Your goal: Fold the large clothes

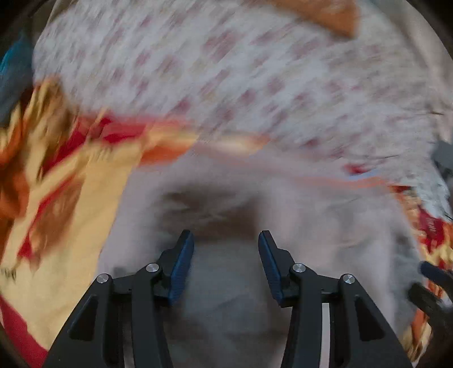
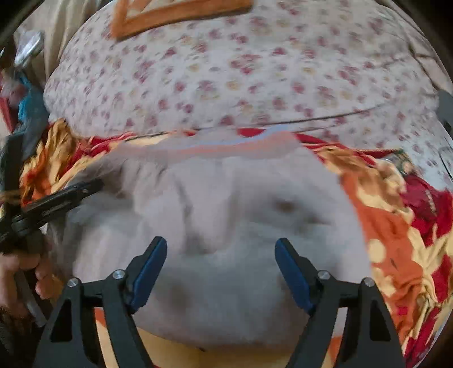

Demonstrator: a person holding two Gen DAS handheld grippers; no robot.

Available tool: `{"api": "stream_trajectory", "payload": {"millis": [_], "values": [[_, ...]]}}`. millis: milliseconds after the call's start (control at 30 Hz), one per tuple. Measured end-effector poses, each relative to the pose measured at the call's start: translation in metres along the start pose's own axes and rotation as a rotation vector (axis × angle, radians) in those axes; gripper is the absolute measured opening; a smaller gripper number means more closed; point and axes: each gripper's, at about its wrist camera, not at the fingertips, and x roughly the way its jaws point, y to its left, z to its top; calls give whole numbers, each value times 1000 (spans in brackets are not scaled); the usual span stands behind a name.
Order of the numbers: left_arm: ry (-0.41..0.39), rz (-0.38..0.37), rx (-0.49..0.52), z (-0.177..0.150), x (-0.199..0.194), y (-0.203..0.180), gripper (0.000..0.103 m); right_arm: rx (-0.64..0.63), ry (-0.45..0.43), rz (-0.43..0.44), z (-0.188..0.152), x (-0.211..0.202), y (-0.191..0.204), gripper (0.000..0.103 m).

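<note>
L claw [image 1: 226,266]: jaws seen apart, blue pads [image 1: 181,271] clear of fabric, nothing pinched btwn them. R claw [image 2: 220,273]: jaws spread wider, also nothing gripped; pads sit above the cloth, contact can't be confirmed

Directly under and ahead of both claws a pale grey-lilac garment [image 2: 226,203] is seen, bunched w/ soft folds, w/ a pink/orange and light-blue striped band along its far edge [image 2: 226,144]. In the L wrist view the same garment [image 1: 254,198] fills the centre, heavily motion-blurred

In the R wrist view the L claw is visible at the left edge [image 2: 68,195], resting at the garment's left side, carried by a person's hand [image 2: 25,271]. In the L wrist view a dark bit of the R claw shows at the lower right edge [image 1: 430,288]

Garment lies on a red/orange/yellow patterned blanket [image 2: 396,240], seen either side of it and under its near edge. Beyond that a white floral-print sheet [image 2: 254,73] covers the bed. At the far end an orange-bordered cloth [image 2: 175,14] is laid on the sheet. Teal/blue item at far left [image 2: 28,104], too blurred to ID
</note>
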Motion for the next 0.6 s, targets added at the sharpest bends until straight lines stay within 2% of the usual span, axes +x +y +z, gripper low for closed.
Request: {"api": "stream_trajectory", "payload": {"millis": [67, 133, 200, 233, 333, 400, 467, 500, 600], "values": [[-10, -8, 11, 2, 1, 1, 40, -37, 21, -5, 1, 9, 18, 82], [-9, 3, 38, 2, -1, -4, 40, -53, 115, -18, -2, 31, 29, 82], [-27, -29, 29, 3, -11, -3, 40, -70, 186, -21, -7, 52, 38, 82], [-47, -53, 11, 3, -21, 1, 40, -84, 180, -28, -10, 55, 38, 82], [-158, -114, -101, -2, -62, 25, 41, -63, 42, 14, -13, 39, 26, 81], [-216, -115, -146, -7, -82, 44, 46, -11, -52, 27, -15, 18, 8, 81], [-270, -106, -151, -10, -97, 56, 53, 50, -158, 38, -17, -8, -11, 81], [-288, -104, -157, -12, -103, 63, 59, 98, -236, 40, -21, -26, -23, 81], [-259, -125, -158, -20, -111, 73, 61, 194, -347, 53, -32, -56, -49, 81]]}}
